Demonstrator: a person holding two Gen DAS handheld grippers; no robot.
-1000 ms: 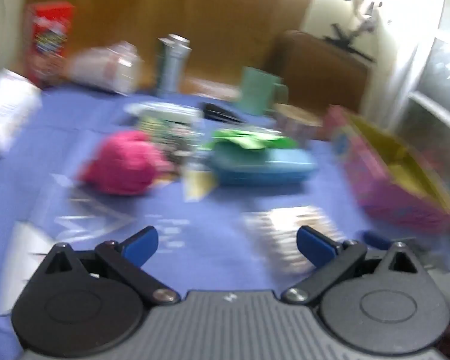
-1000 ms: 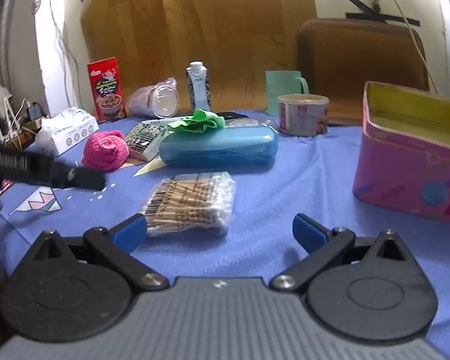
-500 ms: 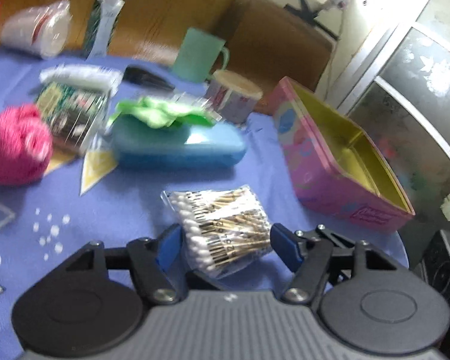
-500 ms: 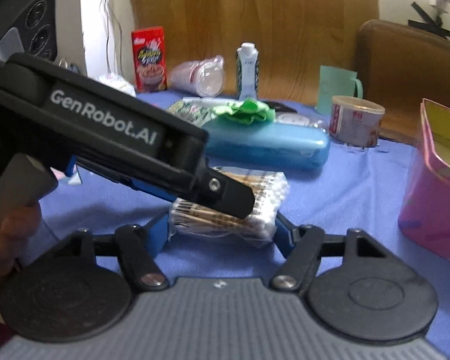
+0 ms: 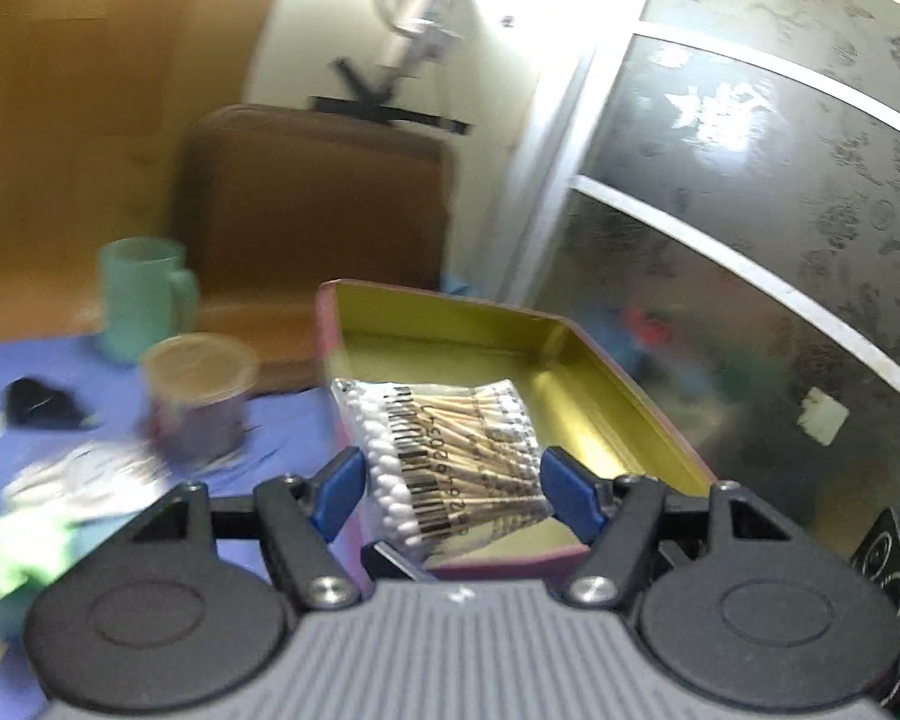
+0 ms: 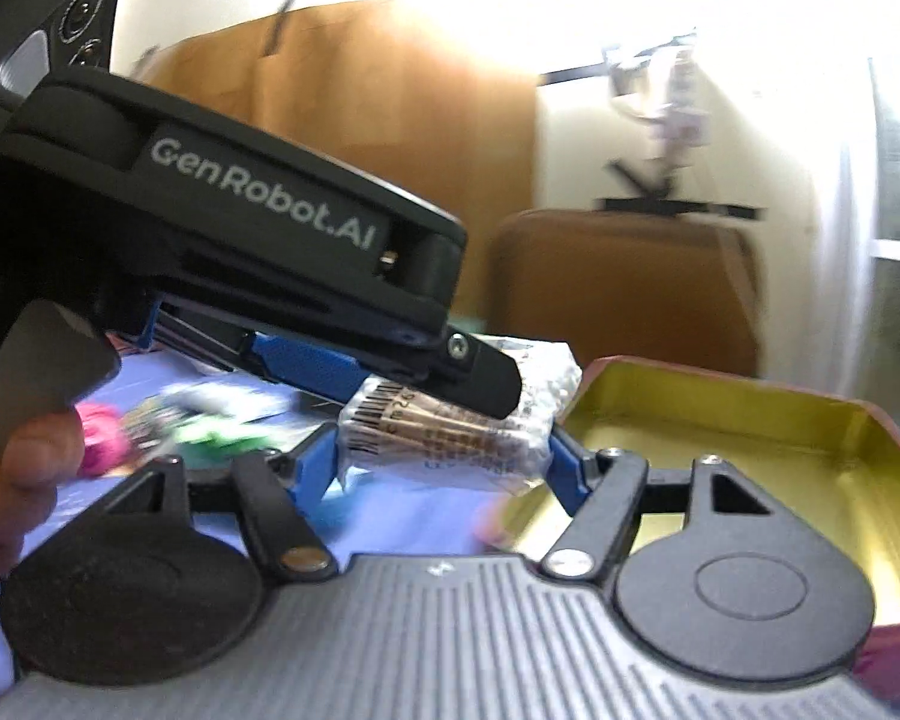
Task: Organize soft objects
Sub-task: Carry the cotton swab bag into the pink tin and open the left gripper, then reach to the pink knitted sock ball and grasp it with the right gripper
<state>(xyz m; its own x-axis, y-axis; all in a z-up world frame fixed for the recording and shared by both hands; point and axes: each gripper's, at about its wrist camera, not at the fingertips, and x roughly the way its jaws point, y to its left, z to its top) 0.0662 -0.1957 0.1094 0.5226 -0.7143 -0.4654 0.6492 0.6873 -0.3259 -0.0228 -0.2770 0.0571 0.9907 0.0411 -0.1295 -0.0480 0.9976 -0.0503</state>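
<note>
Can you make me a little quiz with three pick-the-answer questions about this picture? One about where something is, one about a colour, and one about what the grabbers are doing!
1. Where is the pack of cotton swabs?
A. Flat on the blue cloth
B. Held up at the near edge of the open tin
C. Inside the green mug

2. What colour is the inside of the tin?
A. Yellow-gold
B. Black
C. White

3. What are the left gripper and right gripper doing?
A. Both hang open with nothing in them
B. Only one holds the pack
C. Both squeeze the same pack

Answers: 1 B, the pack sits between the pads in front of the tin's rim. 2 A, its walls and floor shine yellow-gold. 3 C, each view shows blue pads against the pack's sides.
</note>
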